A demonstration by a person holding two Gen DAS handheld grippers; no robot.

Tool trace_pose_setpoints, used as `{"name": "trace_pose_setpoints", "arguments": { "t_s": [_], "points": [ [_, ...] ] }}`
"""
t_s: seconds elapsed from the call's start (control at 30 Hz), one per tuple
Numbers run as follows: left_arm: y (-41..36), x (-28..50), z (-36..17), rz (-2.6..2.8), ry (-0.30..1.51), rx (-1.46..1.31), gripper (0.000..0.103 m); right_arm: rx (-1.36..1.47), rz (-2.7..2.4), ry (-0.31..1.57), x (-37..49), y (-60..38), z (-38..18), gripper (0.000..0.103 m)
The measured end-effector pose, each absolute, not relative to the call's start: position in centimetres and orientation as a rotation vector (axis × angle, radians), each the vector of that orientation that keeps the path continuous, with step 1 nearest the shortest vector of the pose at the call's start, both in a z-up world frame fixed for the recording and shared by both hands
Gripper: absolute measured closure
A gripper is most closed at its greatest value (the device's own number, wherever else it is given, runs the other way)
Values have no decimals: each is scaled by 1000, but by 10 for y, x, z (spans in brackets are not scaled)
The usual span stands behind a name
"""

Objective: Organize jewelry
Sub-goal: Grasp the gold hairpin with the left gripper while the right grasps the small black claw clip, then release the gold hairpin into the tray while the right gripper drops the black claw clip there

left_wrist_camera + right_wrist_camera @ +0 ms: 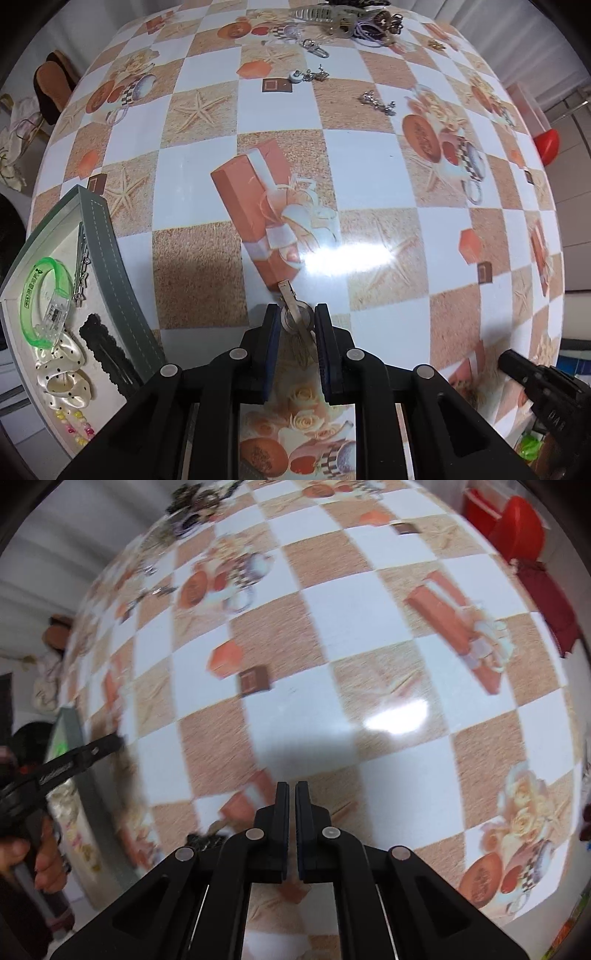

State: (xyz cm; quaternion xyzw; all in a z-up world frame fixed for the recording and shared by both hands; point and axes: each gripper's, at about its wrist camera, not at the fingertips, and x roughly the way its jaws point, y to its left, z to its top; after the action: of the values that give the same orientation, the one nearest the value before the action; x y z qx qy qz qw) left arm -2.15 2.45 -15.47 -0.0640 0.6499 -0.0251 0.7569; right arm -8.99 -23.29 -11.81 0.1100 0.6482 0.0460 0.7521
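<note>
My left gripper (296, 318) is shut on a silver metal hair clip (293, 306) and holds it above the checkered tablecloth. To its left stands a grey-green jewelry tray (110, 254) holding a green bangle (44, 295), a silver chain (82, 269), a cream polka-dot bow (68, 365), a black hair piece (107, 350) and a bead string (75, 424). Loose jewelry lies at the table's far side: a claw clip (325, 16), silver earrings (376, 101), a pearl piece (306, 76) and a keyring clip (316, 47). My right gripper (291, 794) is shut and empty over the table.
The round table (351, 166) has a glossy checkered cloth with printed pictures. A red chair (517, 520) stands beyond the table's far right edge. The left gripper and the hand holding it show at the left of the right wrist view (55, 771). The right gripper's tip shows in the left wrist view (517, 363).
</note>
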Motion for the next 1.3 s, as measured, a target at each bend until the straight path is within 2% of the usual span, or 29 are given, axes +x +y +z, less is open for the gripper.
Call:
{"name": "trace_pose_setpoints", "arguments": {
  "t_s": [0.03, 0.07, 0.1, 0.13, 0.4, 0.43, 0.5, 0.53, 0.57, 0.67, 0.97, 1.3],
  "points": [
    [24, -23, -154, -60, 1415, -141, 79, 215, 126, 1421, -97, -224, -117, 77],
    [25, -24, -153, -64, 1415, -142, 79, 177, 158, 1421, -104, -213, -112, 50],
    [38, -27, -152, -68, 1414, -141, 79, 149, 181, 1416, -107, -211, -112, 40],
    [39, -28, -151, -72, 1414, -139, 79, 113, 214, 1407, -111, -207, -110, 38],
    [41, -36, -133, -120, 1391, -125, 79, -55, 354, 1381, -135, -156, -103, 38],
    [40, -35, -132, -124, 1389, -125, 79, -62, 358, 1382, -133, -149, -105, 41],
    [40, -37, -129, -131, 1385, -125, 79, -99, 344, 1389, -133, -135, -114, 54],
    [40, -38, -127, -136, 1383, -125, 79, -114, 332, 1397, -132, -129, -118, 71],
    [43, -43, -124, -139, 1382, -124, 79, -121, 323, 1407, -130, -124, -123, 78],
    [45, -47, -120, -149, 1375, -123, 79, -107, 306, 1386, -129, -125, -117, 86],
    [50, -62, -102, -169, 1343, -118, 79, 121, 276, 1375, -122, -155, -91, 86],
    [73, -88, -85, -156, 1315, -150, 79, 203, 275, 1365, -117, -158, -73, 86]
  ]
}}
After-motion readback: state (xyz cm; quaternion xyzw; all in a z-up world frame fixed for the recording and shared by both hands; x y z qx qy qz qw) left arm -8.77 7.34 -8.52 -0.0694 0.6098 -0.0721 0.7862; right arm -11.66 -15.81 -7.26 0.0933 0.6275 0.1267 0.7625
